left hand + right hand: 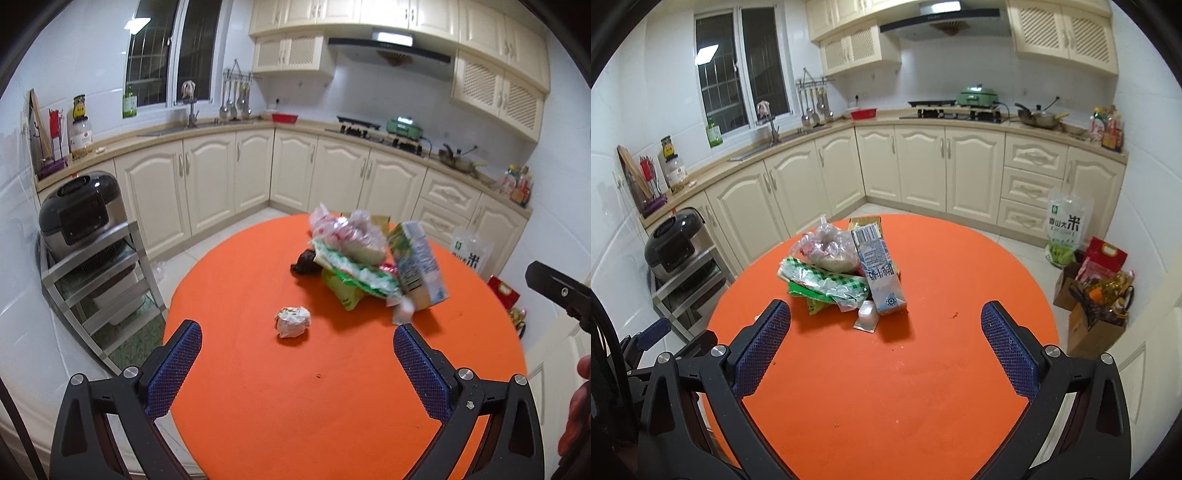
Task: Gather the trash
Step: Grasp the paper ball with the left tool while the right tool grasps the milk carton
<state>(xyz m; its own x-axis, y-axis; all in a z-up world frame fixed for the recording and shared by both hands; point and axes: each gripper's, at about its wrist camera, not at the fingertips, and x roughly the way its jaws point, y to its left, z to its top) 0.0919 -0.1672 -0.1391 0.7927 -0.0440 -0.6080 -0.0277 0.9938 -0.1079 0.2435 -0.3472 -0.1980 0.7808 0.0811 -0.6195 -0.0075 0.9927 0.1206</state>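
Orange table [240, 369] is bearing the trash heap [365, 258] mid-top, a paper wad [293, 321] lying apart; left gripper [297, 363] and right gripper [885, 349] are hovering spread, seemingly readying to gather.

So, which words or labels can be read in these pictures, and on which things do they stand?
"香山大米": on the rice bag on the floor by the drawers.
"酸牛奶": on the carton, printed sideways.
Carton barcode and fine print, jar label, green bottle: too small or blurred.
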